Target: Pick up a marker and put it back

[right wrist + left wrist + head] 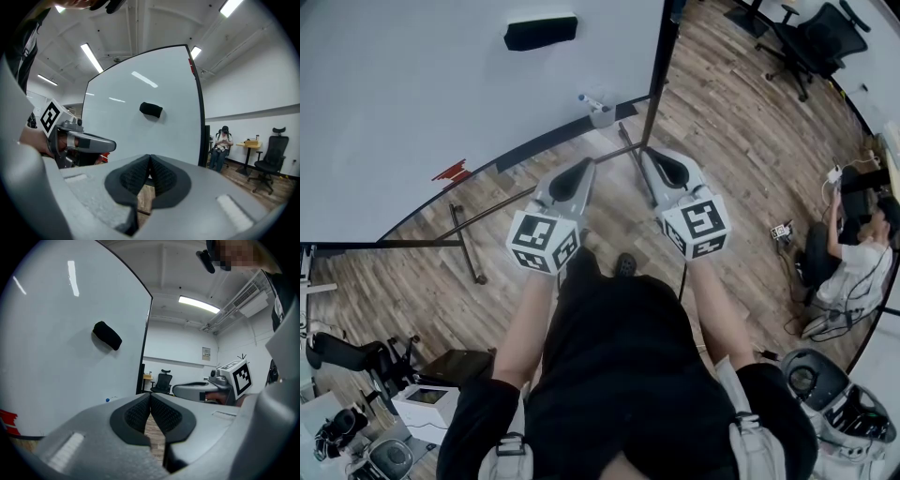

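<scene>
A marker with a blue cap (590,100) sticks out of a small grey cup (602,116) at the lower edge of the whiteboard (412,103). Its blue cap (107,400) just shows over the jaw in the left gripper view. My left gripper (583,169) and right gripper (651,157) are held side by side in front of the board, short of the cup and apart from it. Both point roughly level. In each gripper view the ribbed pads (140,412) (161,176) meet with nothing between them. Each gripper sees the other: the right gripper (233,379), the left gripper (77,139).
A black eraser (541,33) (107,335) (151,109) clings to the whiteboard, and red marks (450,172) sit near its lower edge. The board's stand legs (467,246) cross the wood floor. A seated person (853,258) and office chairs (811,42) are at the right.
</scene>
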`<state>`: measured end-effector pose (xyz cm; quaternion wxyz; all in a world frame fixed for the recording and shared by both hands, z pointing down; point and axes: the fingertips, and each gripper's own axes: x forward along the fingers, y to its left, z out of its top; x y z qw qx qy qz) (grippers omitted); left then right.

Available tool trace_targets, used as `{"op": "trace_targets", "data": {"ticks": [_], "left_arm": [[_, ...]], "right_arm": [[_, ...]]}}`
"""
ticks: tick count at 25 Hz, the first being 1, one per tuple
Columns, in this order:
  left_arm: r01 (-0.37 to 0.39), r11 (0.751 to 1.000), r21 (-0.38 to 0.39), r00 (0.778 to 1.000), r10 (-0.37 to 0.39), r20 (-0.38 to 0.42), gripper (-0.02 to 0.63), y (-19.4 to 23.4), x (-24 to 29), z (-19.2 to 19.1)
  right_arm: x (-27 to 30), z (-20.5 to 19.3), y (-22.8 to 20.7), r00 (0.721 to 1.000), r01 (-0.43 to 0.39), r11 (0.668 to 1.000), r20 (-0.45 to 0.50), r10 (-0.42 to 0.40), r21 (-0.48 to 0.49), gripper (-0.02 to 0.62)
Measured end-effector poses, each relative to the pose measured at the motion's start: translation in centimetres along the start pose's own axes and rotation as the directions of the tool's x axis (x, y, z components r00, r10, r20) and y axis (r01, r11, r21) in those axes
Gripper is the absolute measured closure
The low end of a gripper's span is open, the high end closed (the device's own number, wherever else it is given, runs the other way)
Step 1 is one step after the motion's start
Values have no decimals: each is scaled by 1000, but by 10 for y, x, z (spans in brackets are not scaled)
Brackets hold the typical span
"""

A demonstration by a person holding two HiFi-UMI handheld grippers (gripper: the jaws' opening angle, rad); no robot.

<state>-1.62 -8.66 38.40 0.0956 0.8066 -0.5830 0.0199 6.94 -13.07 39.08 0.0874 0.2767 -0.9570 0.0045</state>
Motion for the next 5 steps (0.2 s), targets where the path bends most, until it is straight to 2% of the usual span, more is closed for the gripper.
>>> {"op": "trace_targets", "data": {"ticks": [5], "left_arm": [[-7,1000,-1,1000,7,-5,595,7,7,-1]], "right_arm": [[7,-2,-7,1000,-2,1000,-7,2,-7,594]]}}
